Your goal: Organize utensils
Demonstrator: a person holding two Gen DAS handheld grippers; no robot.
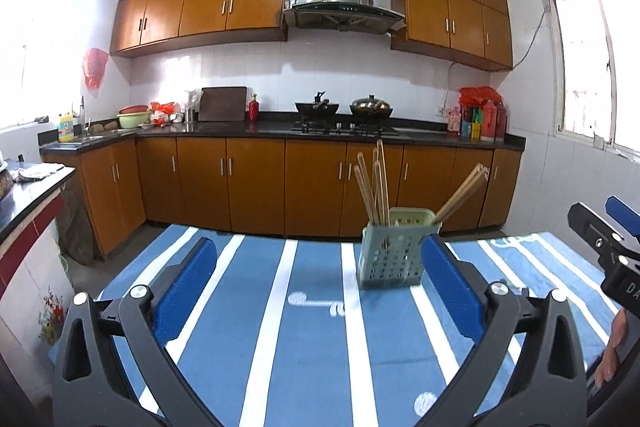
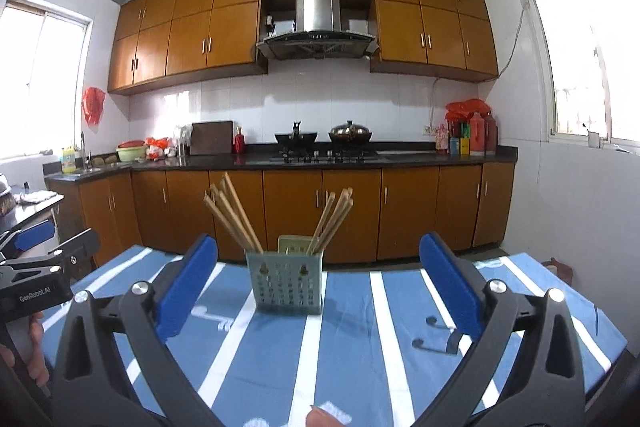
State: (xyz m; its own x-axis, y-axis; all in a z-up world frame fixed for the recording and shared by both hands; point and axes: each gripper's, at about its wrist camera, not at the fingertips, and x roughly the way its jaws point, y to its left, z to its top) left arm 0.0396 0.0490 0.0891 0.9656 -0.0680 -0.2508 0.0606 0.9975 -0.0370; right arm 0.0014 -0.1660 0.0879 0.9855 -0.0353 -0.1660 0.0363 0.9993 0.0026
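Wooden chopsticks [image 2: 236, 217] in perforated plastic holder [image 2: 289, 281]

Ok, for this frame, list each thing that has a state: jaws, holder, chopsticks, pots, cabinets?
Left gripper: jaws wide open, empty.
Right gripper: jaws wide open, empty.
Utensil holder: upright on the striped tablecloth.
Chopsticks: standing in the holder, leaning outward in two bunches.
Metal hook: lying loose on the cloth.
Right-hand wok: lidded, on the stove.
Cabinet doors: all shut.
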